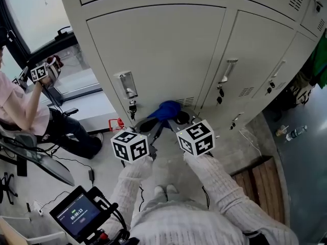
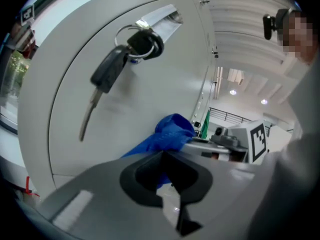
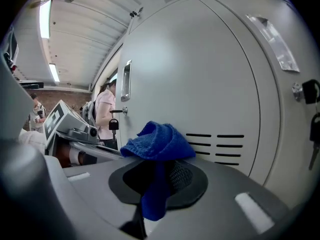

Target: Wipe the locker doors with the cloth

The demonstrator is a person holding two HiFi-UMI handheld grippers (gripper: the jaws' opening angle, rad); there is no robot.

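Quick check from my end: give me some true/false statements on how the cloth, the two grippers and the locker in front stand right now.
1. The right gripper is closed on the blue cloth. True.
2. Keys hang from the lock of the locker door. True.
3. The cloth is green. False: it is blue.
4. The locker door in front stands open. False: it is shut.
5. The left gripper is open and clear of the cloth. False: the cloth runs into its closed jaws.
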